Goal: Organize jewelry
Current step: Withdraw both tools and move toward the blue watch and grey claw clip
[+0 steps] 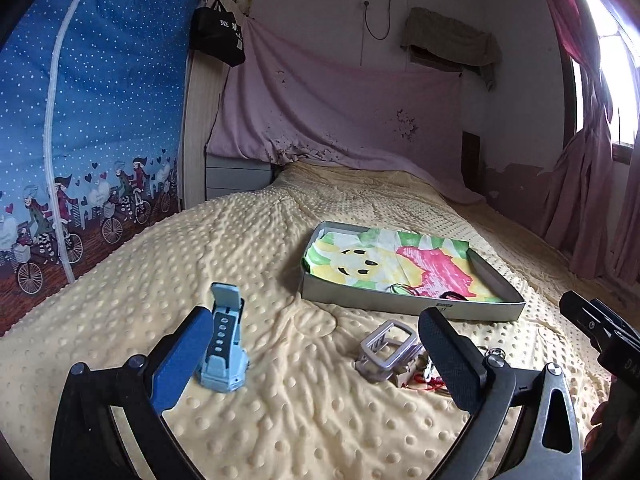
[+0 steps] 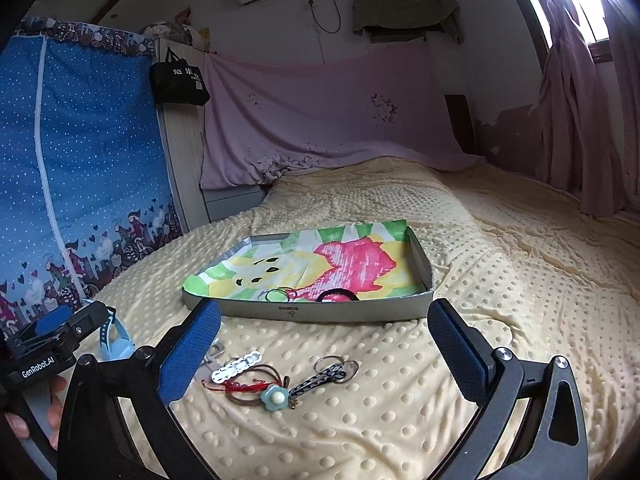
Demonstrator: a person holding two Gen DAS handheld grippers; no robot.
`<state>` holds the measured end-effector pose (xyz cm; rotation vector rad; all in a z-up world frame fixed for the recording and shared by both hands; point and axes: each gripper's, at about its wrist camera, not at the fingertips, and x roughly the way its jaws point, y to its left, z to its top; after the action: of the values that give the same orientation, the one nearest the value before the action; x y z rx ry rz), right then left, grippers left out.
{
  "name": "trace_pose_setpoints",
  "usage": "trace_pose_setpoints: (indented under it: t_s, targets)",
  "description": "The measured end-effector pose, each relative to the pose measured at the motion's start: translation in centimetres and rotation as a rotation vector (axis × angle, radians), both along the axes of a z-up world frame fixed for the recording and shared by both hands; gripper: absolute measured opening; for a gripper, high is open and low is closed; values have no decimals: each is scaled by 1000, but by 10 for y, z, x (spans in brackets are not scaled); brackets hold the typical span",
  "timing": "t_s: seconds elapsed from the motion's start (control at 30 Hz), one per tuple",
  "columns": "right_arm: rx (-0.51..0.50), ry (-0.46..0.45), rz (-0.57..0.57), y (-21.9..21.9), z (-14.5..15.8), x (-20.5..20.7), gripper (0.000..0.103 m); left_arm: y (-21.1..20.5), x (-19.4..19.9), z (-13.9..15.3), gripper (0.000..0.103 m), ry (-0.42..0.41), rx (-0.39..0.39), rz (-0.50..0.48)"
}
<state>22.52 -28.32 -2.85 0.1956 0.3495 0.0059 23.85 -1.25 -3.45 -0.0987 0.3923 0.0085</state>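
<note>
A shallow grey box (image 1: 408,304) (image 2: 348,312) lined with a colourful cartoon cloth lies on the yellow bed; thin rings (image 2: 276,294) and a black band (image 2: 338,295) lie at its near edge. My left gripper (image 1: 316,360) is open and empty. A light blue watch (image 1: 225,346) stands by its left finger, and a silver square frame piece (image 1: 386,350) lies by its right finger. My right gripper (image 2: 324,348) is open and empty above a small heap: a white oval strip (image 2: 236,365), a red cord bracelet (image 2: 244,385), a blue flower bead (image 2: 274,398) and key rings (image 2: 334,366).
The dotted yellow blanket (image 1: 280,420) covers the whole bed. A blue fabric wardrobe (image 1: 88,120) stands at the left, pink curtains (image 1: 588,184) and a window at the right. The left gripper's body (image 2: 44,344) shows at the right wrist view's left edge.
</note>
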Motion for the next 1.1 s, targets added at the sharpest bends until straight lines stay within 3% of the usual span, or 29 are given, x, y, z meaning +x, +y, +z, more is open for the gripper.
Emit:
trace_pose_setpoints:
  t_s: [0.37,0.7,1.1]
  targets:
    - [6,21,60,38,0,-14,102,36,-18,-2,103,31,9,42]
    - [4,63,132,76,-10,1,102,76,-11,-15,103,84,-23,64]
    - [3,137,204,103,-26,29,102,92,6,-29,103,112,-53,47]
